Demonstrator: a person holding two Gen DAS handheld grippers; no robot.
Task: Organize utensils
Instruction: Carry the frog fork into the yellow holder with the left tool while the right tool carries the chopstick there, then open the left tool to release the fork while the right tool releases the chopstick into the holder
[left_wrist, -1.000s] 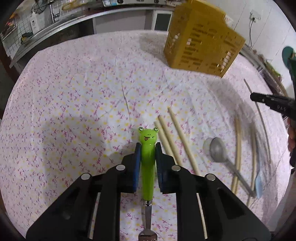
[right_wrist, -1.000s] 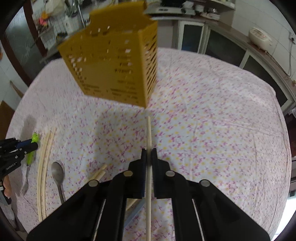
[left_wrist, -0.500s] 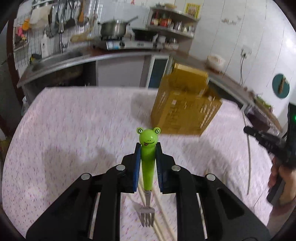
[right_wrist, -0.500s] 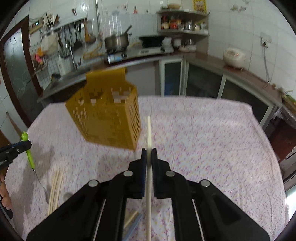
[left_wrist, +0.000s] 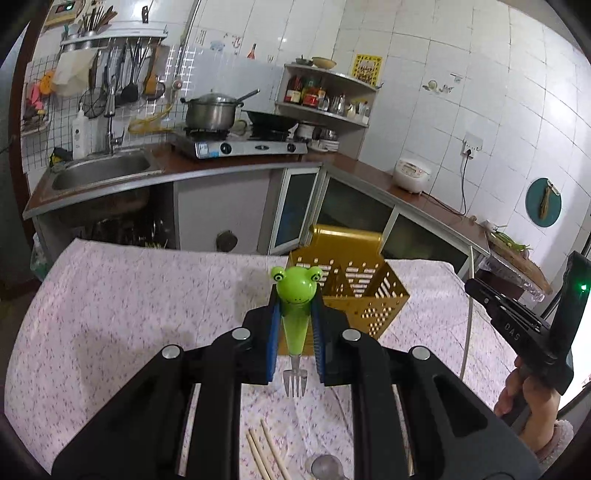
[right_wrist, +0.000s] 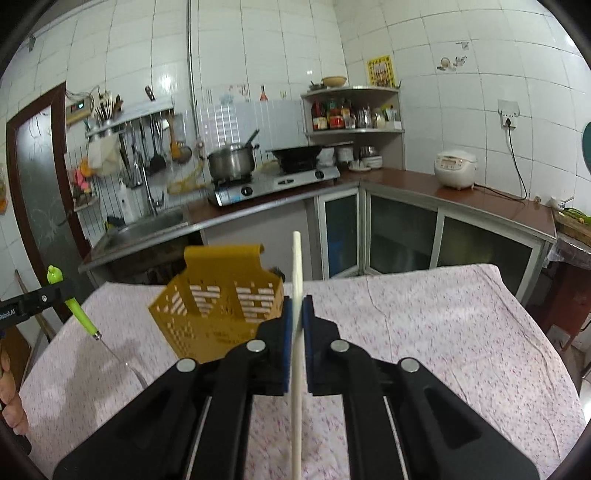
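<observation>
Nearest to me, low in the centre of the left wrist view, my left gripper (left_wrist: 295, 312) is clamped on the green handle of the frog fork (left_wrist: 296, 295), whose tines hang down over the flowered tablecloth (left_wrist: 110, 314), with loose chopsticks (left_wrist: 264, 456) and a spoon (left_wrist: 325, 466) lying at the bottom edge. Likewise, centre frame in the right wrist view, my right gripper (right_wrist: 297, 317) is pinched tight on one pale chopstick (right_wrist: 297, 295) standing nearly upright. Beyond both, mid-frame, the yellow perforated utensil basket (left_wrist: 354, 280) sits on the table, and behind it the kitchen counter (right_wrist: 424, 181) carries a stove (right_wrist: 273, 184) and rice cooker (right_wrist: 455, 169).
</observation>
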